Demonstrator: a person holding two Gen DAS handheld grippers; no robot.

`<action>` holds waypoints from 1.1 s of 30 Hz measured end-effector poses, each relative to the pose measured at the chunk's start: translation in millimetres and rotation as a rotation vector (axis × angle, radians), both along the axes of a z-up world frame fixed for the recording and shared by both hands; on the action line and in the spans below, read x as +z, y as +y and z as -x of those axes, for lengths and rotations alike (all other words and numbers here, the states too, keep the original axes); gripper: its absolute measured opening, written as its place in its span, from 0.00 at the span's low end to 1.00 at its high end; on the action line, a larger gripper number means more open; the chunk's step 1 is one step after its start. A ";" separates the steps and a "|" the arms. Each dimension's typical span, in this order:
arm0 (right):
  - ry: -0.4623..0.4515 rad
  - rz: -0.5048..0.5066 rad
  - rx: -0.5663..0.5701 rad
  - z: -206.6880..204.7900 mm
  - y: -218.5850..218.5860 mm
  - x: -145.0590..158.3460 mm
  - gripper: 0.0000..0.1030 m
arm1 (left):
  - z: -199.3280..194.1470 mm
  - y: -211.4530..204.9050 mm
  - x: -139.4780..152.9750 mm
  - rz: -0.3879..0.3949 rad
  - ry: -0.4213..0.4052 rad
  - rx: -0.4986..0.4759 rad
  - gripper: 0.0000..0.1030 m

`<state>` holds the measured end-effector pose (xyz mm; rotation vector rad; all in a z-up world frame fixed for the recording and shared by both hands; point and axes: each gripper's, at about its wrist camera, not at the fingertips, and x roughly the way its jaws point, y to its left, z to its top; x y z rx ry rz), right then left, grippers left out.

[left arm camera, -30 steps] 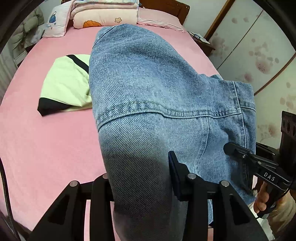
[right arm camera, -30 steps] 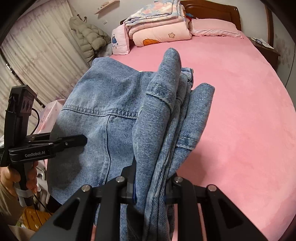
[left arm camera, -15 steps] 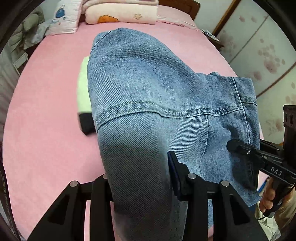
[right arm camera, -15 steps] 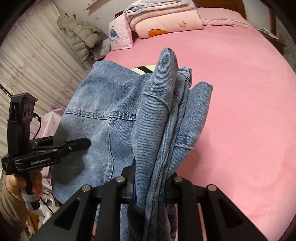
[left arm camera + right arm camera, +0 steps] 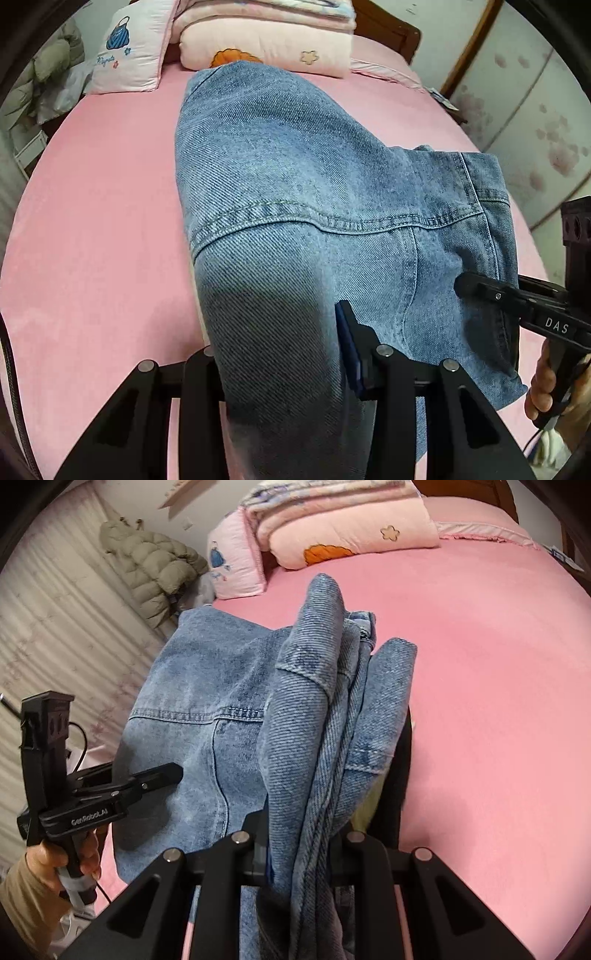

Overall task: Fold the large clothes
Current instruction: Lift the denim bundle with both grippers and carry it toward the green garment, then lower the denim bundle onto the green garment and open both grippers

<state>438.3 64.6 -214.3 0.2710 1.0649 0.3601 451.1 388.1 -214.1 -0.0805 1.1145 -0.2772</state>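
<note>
while both hands are carrying it over the pink bed | left gripper is pinching the denim jacket | right gripper is clamping bunched folds, keeping it spread for laying flat

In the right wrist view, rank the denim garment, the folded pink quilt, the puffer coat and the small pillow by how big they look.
1. denim garment, though it is nearest the camera
2. folded pink quilt
3. puffer coat
4. small pillow

The coat and pillow look close in size, so that order is unsure.
</note>
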 end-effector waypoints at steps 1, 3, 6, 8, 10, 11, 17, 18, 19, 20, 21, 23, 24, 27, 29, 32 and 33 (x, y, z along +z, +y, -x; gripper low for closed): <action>0.003 0.020 -0.004 -14.8 2.7 -11.8 0.17 | -9.0 0.9 -10.6 -0.009 0.005 0.004 0.40; 0.027 0.038 -0.018 -32.8 5.9 -29.1 0.18 | -18.5 -5.4 -30.7 -0.022 0.031 0.024 0.43; 0.068 0.129 -0.020 -51.4 12.6 -59.0 0.29 | -23.1 -4.2 -51.4 -0.087 0.017 0.056 0.62; 0.093 0.204 -0.042 -54.5 9.5 -68.5 0.38 | -15.4 -2.7 -49.9 -0.135 -0.017 0.089 0.83; 0.088 0.193 -0.073 -51.8 -1.3 -63.6 0.47 | -3.4 1.8 -45.6 -0.128 -0.039 0.100 0.85; 0.076 0.201 -0.088 -48.3 -6.2 -59.5 0.50 | 1.4 8.1 -45.4 -0.114 -0.043 0.097 0.86; 0.020 0.248 -0.082 -18.6 -8.8 -34.2 0.52 | 20.3 36.5 -43.8 -0.073 -0.079 0.089 0.86; 0.031 0.237 -0.069 -16.7 -5.2 -34.5 0.52 | 31.1 39.7 -42.2 -0.051 -0.072 0.096 0.86; 0.048 0.225 -0.057 -18.7 -1.2 -37.5 0.52 | 30.0 44.6 -45.6 -0.027 -0.059 0.100 0.86; 0.068 0.220 -0.052 -14.8 -2.0 -42.0 0.52 | 28.6 44.0 -49.0 0.004 -0.032 0.099 0.86; 0.085 0.218 -0.050 -16.4 -4.2 -47.3 0.52 | 27.4 36.2 -51.9 0.018 -0.006 0.097 0.86; 0.127 0.215 -0.048 -7.6 -4.0 -57.7 0.52 | 31.1 33.6 -58.2 0.020 0.015 0.080 0.86; 0.143 0.216 -0.047 -4.2 -5.0 -61.9 0.52 | 34.2 29.3 -59.4 0.017 0.009 0.076 0.86; 0.152 0.170 -0.048 4.1 -2.5 -71.9 0.27 | 44.5 19.9 -58.9 0.035 -0.001 0.071 0.63; 0.139 0.121 -0.070 10.4 -5.9 -67.7 0.19 | 51.5 16.6 -54.9 0.021 -0.020 0.081 0.59; 0.139 0.067 -0.064 18.0 -10.2 -59.1 0.16 | 56.7 15.1 -49.6 0.015 -0.013 0.077 0.54; 0.143 0.053 -0.062 20.1 -11.8 -57.9 0.16 | 58.0 15.3 -45.7 0.020 -0.008 0.080 0.53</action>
